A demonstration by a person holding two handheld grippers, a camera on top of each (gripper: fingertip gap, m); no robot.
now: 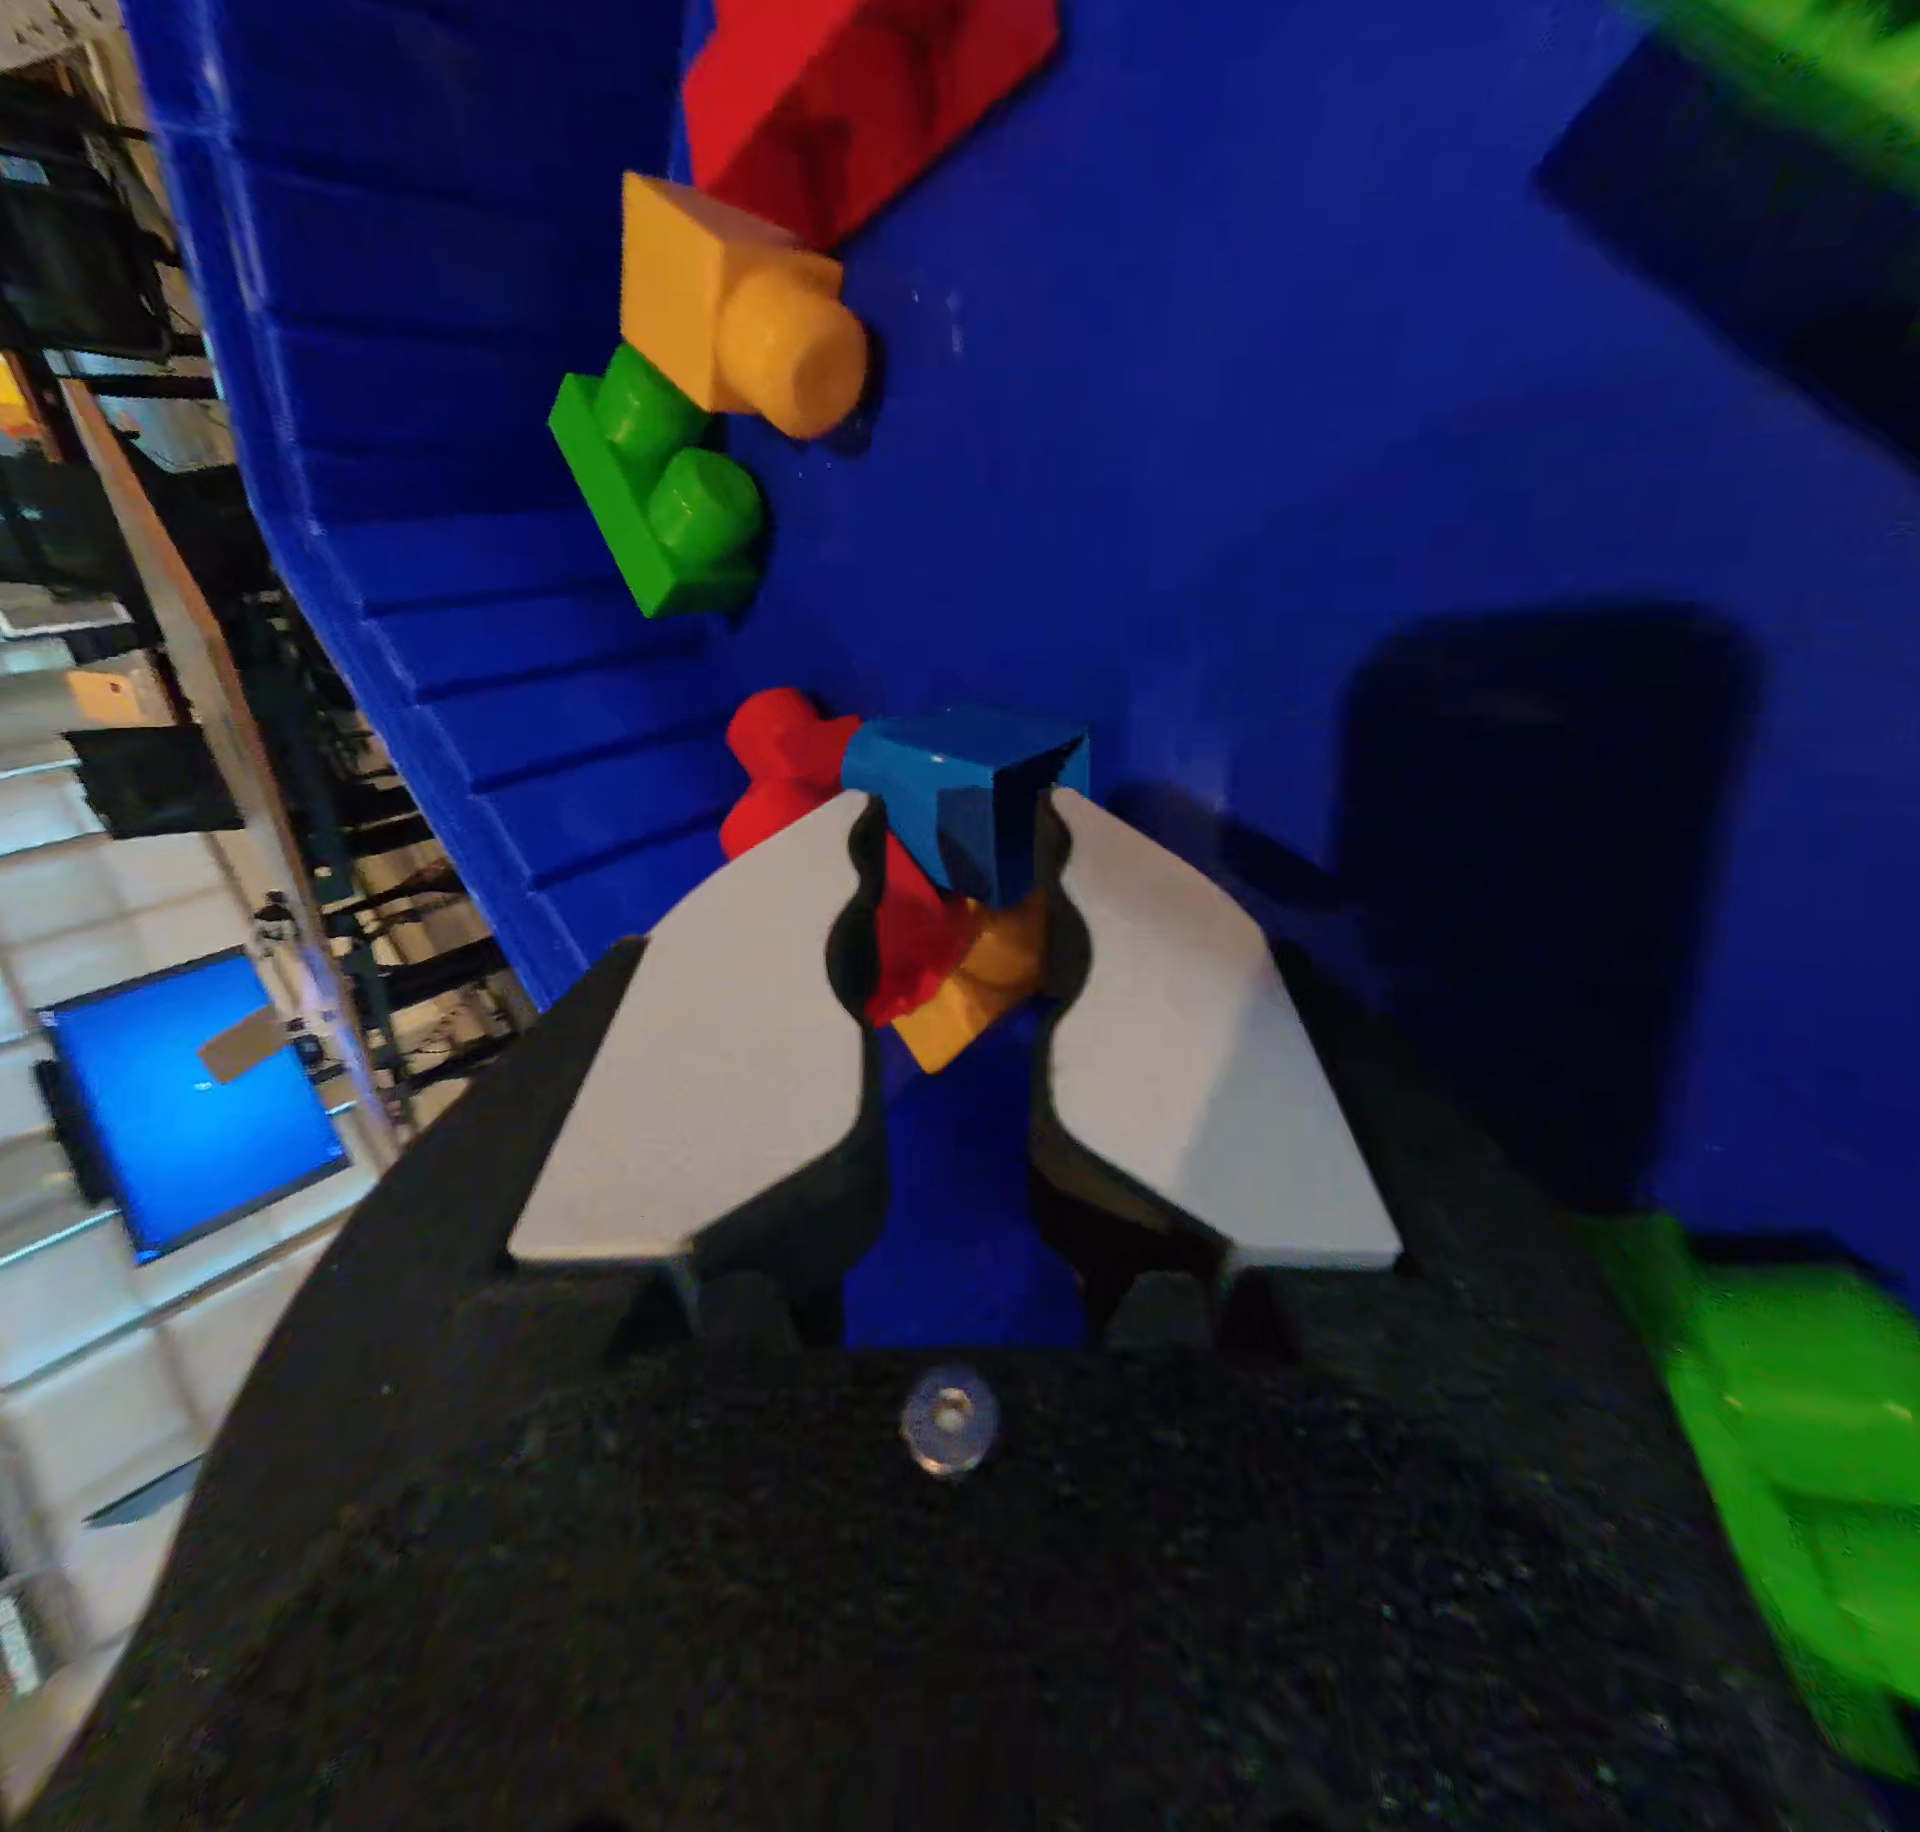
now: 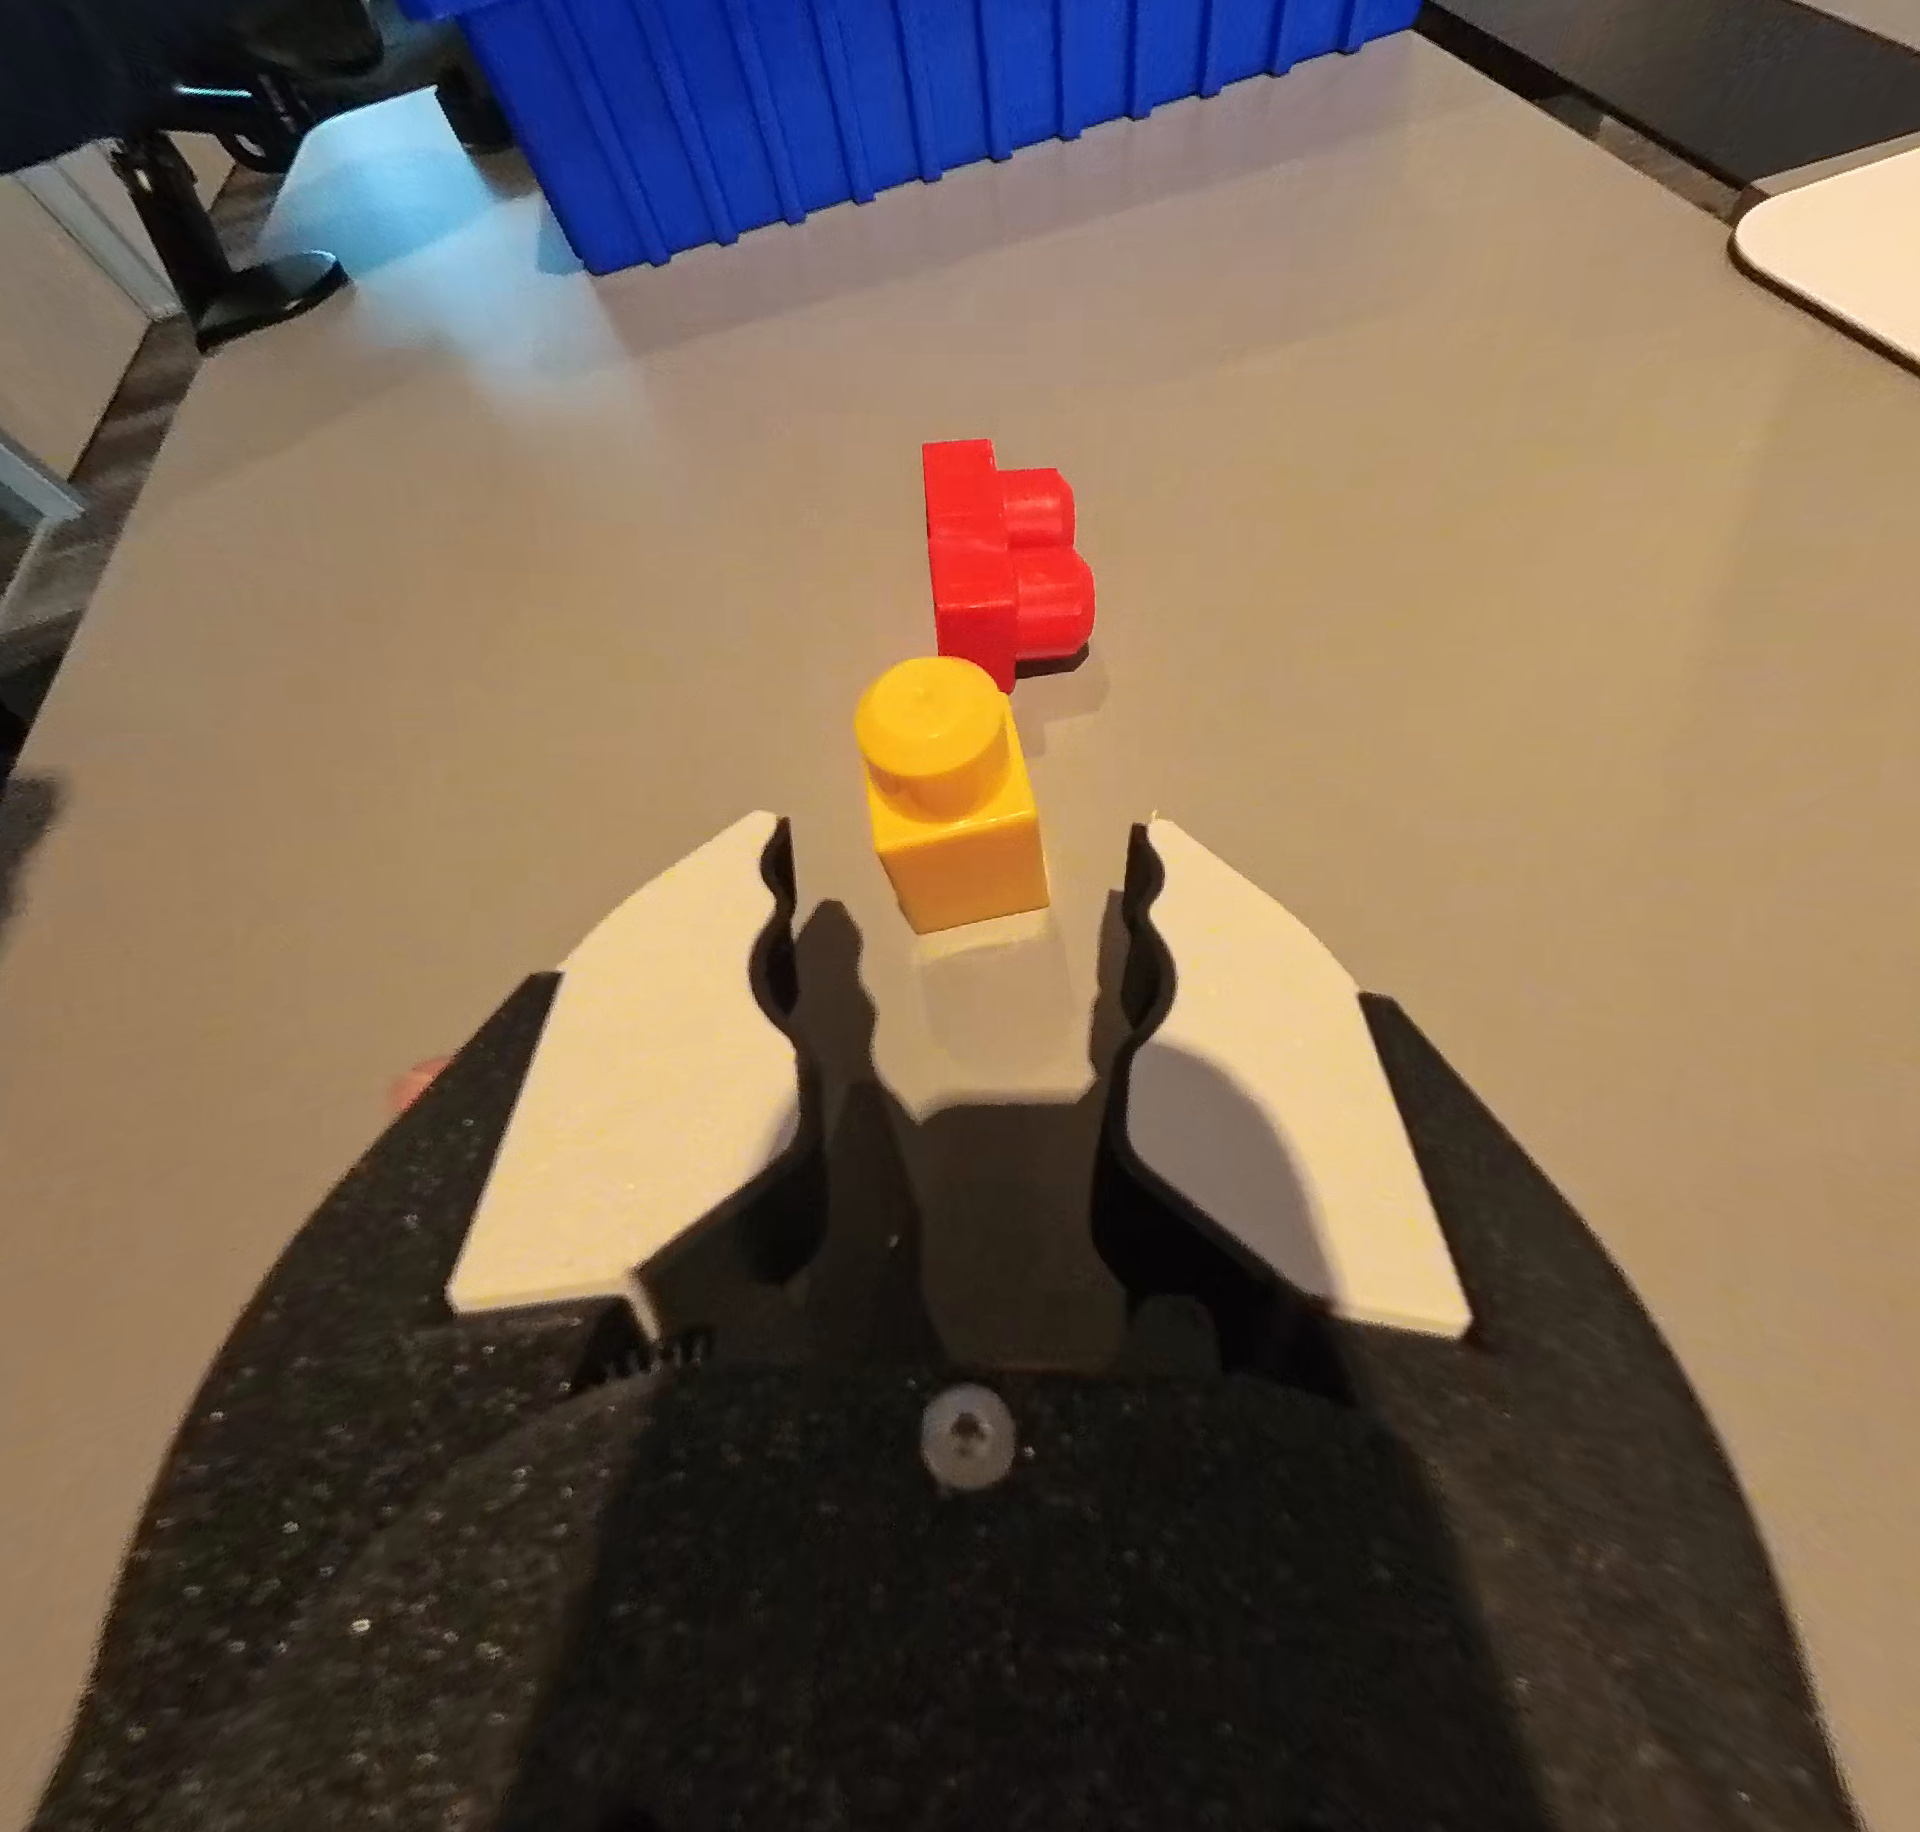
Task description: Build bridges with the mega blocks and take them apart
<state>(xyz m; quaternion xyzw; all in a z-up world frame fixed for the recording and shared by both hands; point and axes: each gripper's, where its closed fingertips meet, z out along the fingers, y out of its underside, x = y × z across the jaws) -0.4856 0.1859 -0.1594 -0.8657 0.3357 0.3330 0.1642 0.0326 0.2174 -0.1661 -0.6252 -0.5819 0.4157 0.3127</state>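
The left gripper (image 1: 961, 811) points down, its jaws nearly together and clamped. The right gripper (image 2: 961, 832) is tilted forward and down, jaws spread wide and empty.

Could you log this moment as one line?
left gripper: gripping blue plastic block in bin | right gripper: open before yellow one-stud block

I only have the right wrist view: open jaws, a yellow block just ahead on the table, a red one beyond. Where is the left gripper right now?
Observer: The left gripper is down inside the blue bin.
Operator: Holding anything?
Observer: Its jaws look closed on a blue block.
Operator: Any other blocks in there?
Observer: Yes: a big red block, a yellow one-stud block and a green two-stud block lie near the bin's ribbed wall.
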